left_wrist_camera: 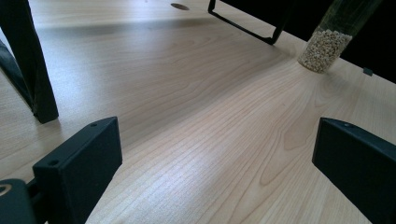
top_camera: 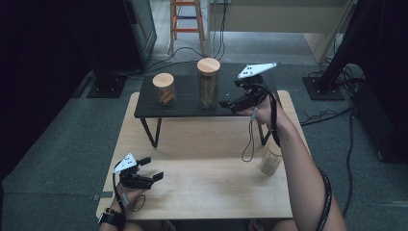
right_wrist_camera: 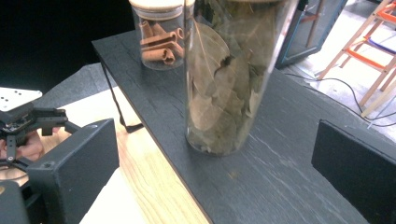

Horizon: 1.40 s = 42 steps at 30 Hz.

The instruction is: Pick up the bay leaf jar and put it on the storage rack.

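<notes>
A tall lidded jar of dried leaves [top_camera: 208, 85] [right_wrist_camera: 229, 79] stands on a black raised shelf [top_camera: 187, 105] [right_wrist_camera: 289, 177] at the far side of the wooden table [top_camera: 202, 178]. My right gripper [top_camera: 225, 103] [right_wrist_camera: 215, 151] is open just right of the jar, level with its lower part, the jaws apart from the glass. A short jar of cinnamon sticks [top_camera: 164, 89] [right_wrist_camera: 159, 39] stands to the left on the shelf. My left gripper [top_camera: 153, 169] [left_wrist_camera: 217, 158] hovers open and empty over the table's front left. A jar of pale grains [top_camera: 270, 161] [left_wrist_camera: 324, 44] stands on the table under my right forearm.
The shelf's black legs [top_camera: 150, 132] [left_wrist_camera: 35, 70] stand on the table. My left gripper [right_wrist_camera: 23, 123] shows far off in the right gripper view. An orange step ladder [top_camera: 186, 19], cables [top_camera: 332, 115] and black stands [top_camera: 107, 84] surround the table on the floor.
</notes>
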{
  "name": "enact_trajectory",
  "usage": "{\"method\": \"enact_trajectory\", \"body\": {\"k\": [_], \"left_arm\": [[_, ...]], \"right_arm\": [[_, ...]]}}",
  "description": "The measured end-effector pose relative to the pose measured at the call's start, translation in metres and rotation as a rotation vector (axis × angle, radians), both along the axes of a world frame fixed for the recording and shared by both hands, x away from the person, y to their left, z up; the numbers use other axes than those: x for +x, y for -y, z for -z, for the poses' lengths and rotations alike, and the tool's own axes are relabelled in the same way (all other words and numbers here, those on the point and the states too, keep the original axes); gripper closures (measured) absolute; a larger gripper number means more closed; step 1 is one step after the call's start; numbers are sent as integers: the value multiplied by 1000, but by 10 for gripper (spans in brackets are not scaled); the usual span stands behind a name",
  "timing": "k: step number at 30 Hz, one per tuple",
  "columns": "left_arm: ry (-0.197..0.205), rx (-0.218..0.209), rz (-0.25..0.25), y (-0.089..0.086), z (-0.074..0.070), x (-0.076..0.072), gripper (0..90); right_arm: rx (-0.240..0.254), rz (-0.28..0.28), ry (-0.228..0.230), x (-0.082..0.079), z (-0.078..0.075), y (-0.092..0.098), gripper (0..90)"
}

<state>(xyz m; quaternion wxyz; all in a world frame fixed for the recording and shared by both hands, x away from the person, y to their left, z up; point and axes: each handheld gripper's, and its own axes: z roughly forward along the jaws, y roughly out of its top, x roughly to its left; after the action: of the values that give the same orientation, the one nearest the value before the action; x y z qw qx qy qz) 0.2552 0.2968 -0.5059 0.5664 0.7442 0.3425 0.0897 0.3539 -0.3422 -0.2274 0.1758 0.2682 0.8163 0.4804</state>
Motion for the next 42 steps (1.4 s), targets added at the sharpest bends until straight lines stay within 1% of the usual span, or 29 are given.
{"method": "enact_trajectory", "body": {"k": [2, 13, 18, 23, 26, 31, 38, 42], "left_arm": [[1, -2, -2, 0, 0, 0, 16], [2, -1, -3, 0, 0, -1, 16], [1, 1, -2, 0, 0, 0, 16], [2, 1, -4, 0, 0, -1, 16], [2, 1, -1, 0, 0, 0, 16], [0, 2, -1, 1, 0, 0, 16], [1, 10, 1, 1, -1, 0, 16], [2, 15, 2, 2, -2, 0, 16]], "right_arm": [[4, -2, 5, -2, 1, 4, 7], [7, 22, 23, -20, 0, 25, 7], [14, 33, 29, -26, 1, 35, 7], [10, 56, 28, -30, 3, 45, 7], [14, 75, 27, -34, 6, 55, 7], [-8, 99, 27, -37, 9, 61, 7], [1, 130, 27, -44, 13, 73, 8], [-6, 143, 27, -46, 15, 79, 7]]}}
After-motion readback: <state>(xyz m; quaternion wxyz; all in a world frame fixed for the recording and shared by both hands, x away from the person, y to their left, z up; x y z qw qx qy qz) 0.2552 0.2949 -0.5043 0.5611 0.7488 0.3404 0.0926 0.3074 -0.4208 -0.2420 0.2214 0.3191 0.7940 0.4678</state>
